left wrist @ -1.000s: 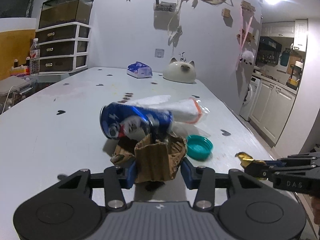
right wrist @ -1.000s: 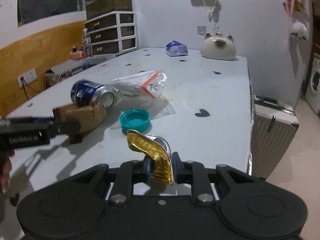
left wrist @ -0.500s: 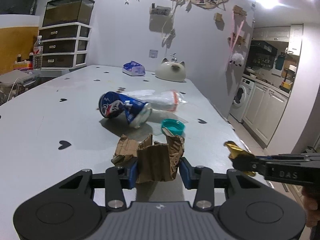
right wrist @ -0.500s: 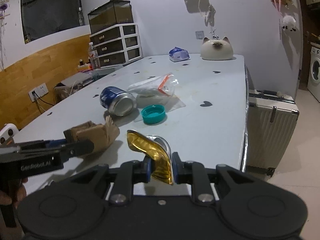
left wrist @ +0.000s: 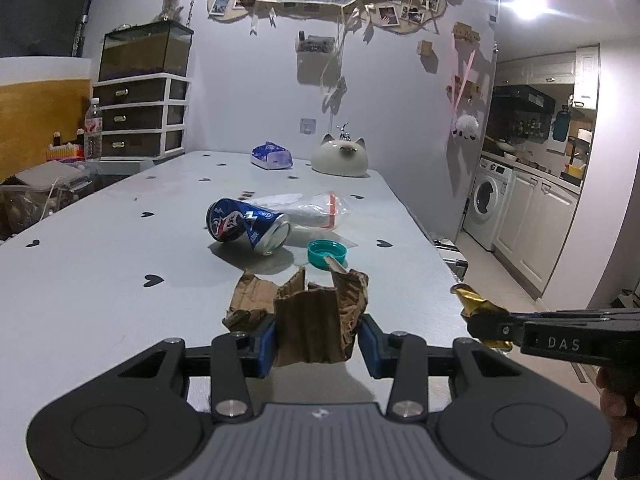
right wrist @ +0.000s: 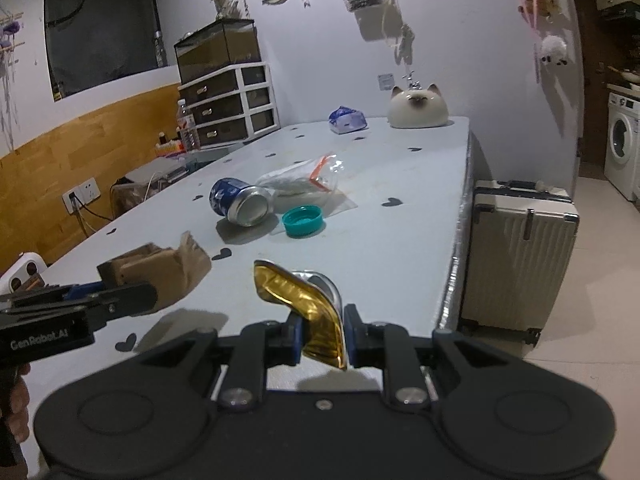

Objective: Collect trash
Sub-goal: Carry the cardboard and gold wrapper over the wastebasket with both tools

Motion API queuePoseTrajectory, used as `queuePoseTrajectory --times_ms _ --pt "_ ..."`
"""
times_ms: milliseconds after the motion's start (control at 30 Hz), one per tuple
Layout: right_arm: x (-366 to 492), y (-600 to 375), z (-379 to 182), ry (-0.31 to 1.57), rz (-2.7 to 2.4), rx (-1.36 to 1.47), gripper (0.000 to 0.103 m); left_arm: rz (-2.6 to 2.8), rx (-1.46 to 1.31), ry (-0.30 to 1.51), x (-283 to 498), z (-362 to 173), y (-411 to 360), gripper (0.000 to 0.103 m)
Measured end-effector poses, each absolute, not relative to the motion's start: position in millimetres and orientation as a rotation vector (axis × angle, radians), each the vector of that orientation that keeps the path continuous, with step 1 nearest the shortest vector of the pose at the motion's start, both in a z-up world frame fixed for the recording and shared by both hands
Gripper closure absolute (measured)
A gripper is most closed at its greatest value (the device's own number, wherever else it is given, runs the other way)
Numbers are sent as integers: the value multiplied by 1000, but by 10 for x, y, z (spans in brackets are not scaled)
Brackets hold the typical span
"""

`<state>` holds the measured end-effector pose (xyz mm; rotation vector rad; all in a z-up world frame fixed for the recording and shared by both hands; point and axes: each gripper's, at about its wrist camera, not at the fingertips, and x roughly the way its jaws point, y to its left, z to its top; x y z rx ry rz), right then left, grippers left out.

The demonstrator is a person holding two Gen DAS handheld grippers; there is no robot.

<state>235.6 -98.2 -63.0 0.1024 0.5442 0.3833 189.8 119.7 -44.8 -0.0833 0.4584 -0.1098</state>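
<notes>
The left gripper [left wrist: 316, 340] had its blue-padded fingers [left wrist: 266, 338] partly closed and clamped on a crumpled piece of brown corrugated cardboard [left wrist: 312, 324], which stood up between them, lifted above the near end of the pale grey worktop [left wrist: 100, 280] dotted with small black hearts. The right gripper [right wrist: 322, 338] had its fingers [right wrist: 294, 340] drawn narrow and pinched on a crushed gold foil wrapper with a silver inner side [right wrist: 308, 304], also held off the worktop close to its right-hand edge. In the left wrist view the right gripper came in from the right margin with the gold wrapper poking out of its tip; in the right wrist view the left gripper came in from the left with the cardboard at its tip, so the two tools were side by side and apart. Further along the worktop lay the rest of the trash: a dented blue drinks can [left wrist: 246, 226] on its side, a clear plastic zip bag with an orange strip [left wrist: 316, 210] just behind it and touching it, and a round teal plastic lid [left wrist: 326, 252] lying open side up just beside the can. At the far end, well apart from these, sat a blue-and-white soft pack of tissues [left wrist: 271, 156] and a white cat-shaped ceramic ornament [left wrist: 340, 158]. A white ribbed suitcase [right wrist: 520, 256] stood on the floor against the worktop's right side
</notes>
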Motion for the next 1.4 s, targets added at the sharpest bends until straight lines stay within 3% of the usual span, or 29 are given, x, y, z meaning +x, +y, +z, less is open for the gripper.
queuePoseTrajectory --times_ms 733,1400 --pt "1311 -2113 -629 444 232 150 82 -239 -23 386 1204 -399 26 60" --pt "713 -3284 -1005 455 34 225 82 -455 48 470 1134 -814 -1241 60"
